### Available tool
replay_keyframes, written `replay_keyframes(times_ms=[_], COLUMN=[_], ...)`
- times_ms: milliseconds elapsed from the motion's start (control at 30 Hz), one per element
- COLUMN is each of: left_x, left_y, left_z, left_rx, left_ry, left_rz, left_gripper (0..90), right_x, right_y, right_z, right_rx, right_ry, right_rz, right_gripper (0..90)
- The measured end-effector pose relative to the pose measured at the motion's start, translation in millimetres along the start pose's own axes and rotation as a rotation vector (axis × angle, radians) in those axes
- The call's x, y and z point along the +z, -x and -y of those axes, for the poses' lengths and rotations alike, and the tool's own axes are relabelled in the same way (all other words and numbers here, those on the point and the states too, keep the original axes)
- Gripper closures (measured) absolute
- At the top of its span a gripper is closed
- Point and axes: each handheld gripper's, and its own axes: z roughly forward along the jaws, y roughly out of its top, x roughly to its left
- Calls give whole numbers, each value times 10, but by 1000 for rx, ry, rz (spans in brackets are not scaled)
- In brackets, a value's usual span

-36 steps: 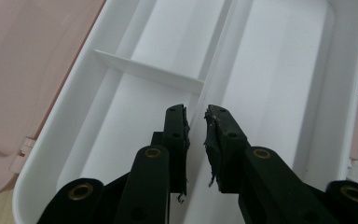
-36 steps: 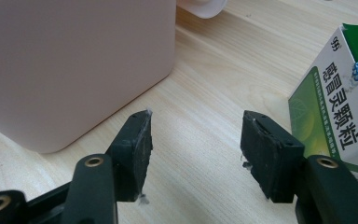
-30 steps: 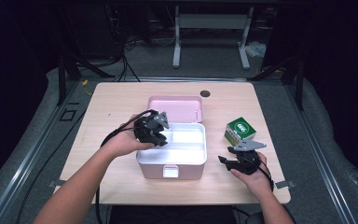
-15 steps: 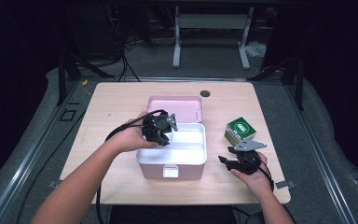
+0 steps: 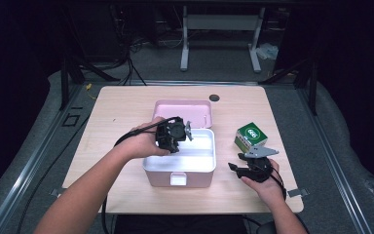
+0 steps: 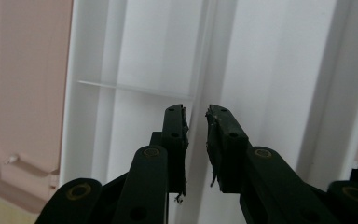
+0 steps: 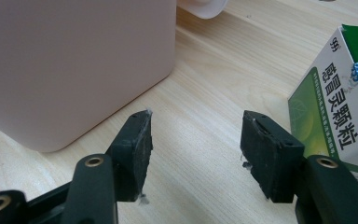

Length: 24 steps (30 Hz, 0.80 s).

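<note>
Pale wooden tabletop (image 5: 126,112) bears an open pink plastic box (image 5: 180,168); left gripper (image 5: 187,130), jaws slightly parted, empty, just reopening, hovers inside; right gripper (image 5: 233,168), spread, waits beside it near green-and-white carton (image 5: 250,136).

A light wooden counter (image 5: 121,117) carries an open pink storage box (image 5: 180,171), its lid (image 5: 182,109) lying just behind it, and a green-and-white carton (image 5: 251,136) to its right.

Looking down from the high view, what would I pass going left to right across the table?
Left tongs over the open pink plastic box with white inside → right tongs → green and white cardboard carton.
</note>
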Motion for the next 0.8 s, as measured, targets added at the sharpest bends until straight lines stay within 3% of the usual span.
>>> replay_keyframes(times_ms=[600, 800], left_x=[227, 249], left_y=[38, 33], left_z=[-133, -138], left_rx=[54, 59], left_ry=[-104, -110], left_rz=[-2, 4], left_gripper=[813, 821], right_x=[7, 0], right_y=[2, 6], right_z=[2, 3], right_rx=[-3, 0], right_ry=[4, 1], right_rz=[-3, -2], right_gripper=[430, 430])
